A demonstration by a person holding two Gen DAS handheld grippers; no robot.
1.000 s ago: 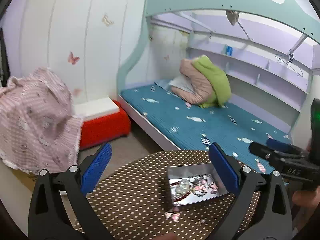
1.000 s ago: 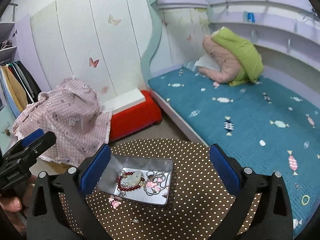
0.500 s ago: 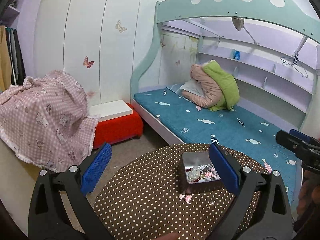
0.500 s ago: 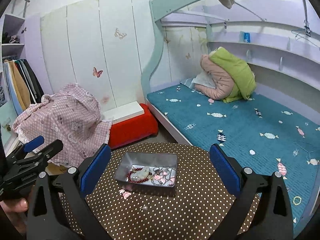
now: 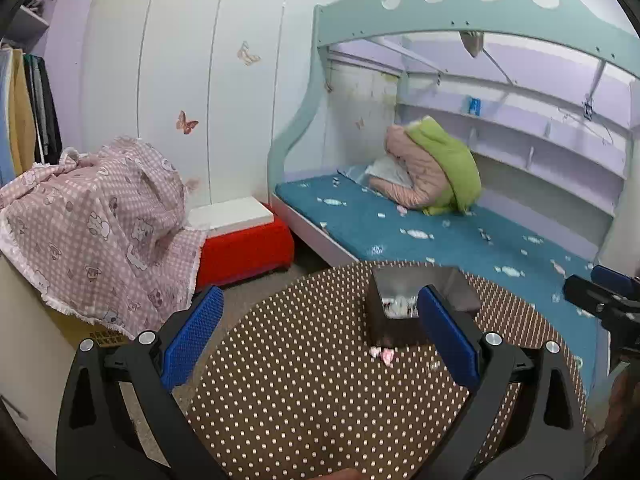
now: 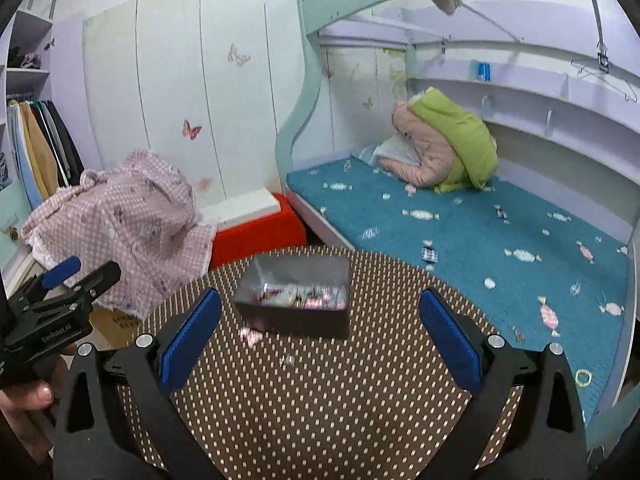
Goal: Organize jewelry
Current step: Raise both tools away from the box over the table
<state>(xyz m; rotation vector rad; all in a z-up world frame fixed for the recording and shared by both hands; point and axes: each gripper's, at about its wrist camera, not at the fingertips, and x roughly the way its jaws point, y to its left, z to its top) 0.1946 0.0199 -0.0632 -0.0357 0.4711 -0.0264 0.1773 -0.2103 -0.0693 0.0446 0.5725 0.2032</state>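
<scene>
"GenRobot.AI" on left claw (image 6: 60, 280)

Tin box (image 6: 294, 318): metal, shiny and mirror-like inside, duller dark outside; table cover (image 6: 340, 400): matt brown cloth or vinyl with pale dots, cannot tell which. Right gripper (image 6: 320, 336) and left gripper (image 5: 318, 334): matt black plastic arms, blue pads (image 6: 450, 338) with a fine rough grid texture, bright metal screw heads. Bedspread (image 6: 480, 232): teal, plushy cloth; pink checked cover (image 5: 96, 228): thin cloth, frayed hem.
</scene>
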